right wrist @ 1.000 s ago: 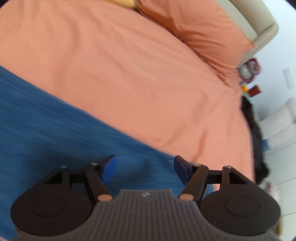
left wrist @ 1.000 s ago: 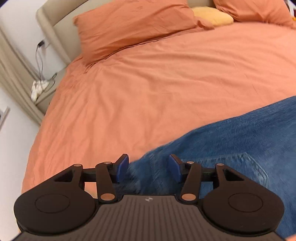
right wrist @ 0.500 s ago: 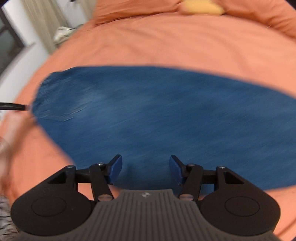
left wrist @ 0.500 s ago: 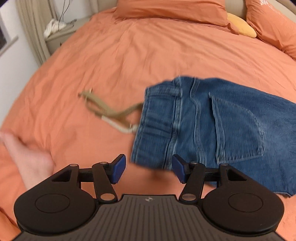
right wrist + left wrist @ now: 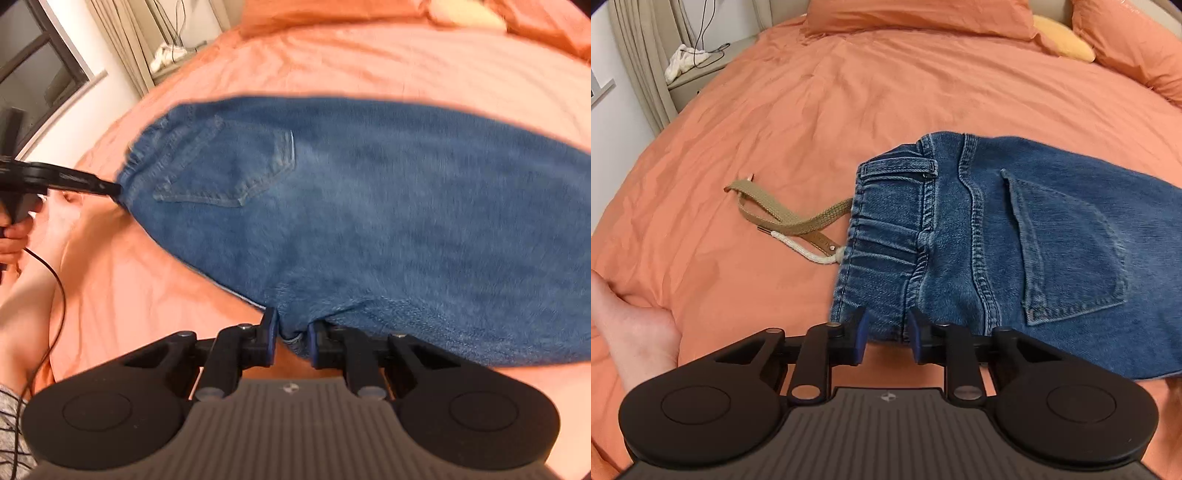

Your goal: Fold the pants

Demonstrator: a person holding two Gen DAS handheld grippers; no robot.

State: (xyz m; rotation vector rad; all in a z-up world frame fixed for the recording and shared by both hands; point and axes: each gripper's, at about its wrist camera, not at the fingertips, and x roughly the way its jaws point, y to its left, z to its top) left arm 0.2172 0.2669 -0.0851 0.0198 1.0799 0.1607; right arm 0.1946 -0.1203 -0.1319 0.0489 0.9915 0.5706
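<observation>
A: What can't you make out?

B: In the right wrist view the jeans [image 5: 369, 221] are blurred, and their far end runs off the frame to the right. In the left wrist view the legs are cut off at the right edge too.

A: Where do they lie?

B: On the orange duvet [image 5: 849, 110], back pocket up, waistband toward the left, with a tan drawstring [image 5: 783, 218] trailing onto the cover.

A: And the grippers?

B: The left gripper [image 5: 886, 338] is closing, jaws narrow, with the near waistband corner between the blue pads. The right gripper [image 5: 291, 338] is closing too, with a bunched denim edge between its pads.

A: What has changed?

B: Half a second ago both stood wide, short of the fabric. A second ago the left saw only a blurred corner of denim.

A: Room to move?

B: Bare duvet lies beyond the jeans up to the pillows [image 5: 916, 14]. A bare foot [image 5: 631, 332] rests just left of the left gripper.
</observation>
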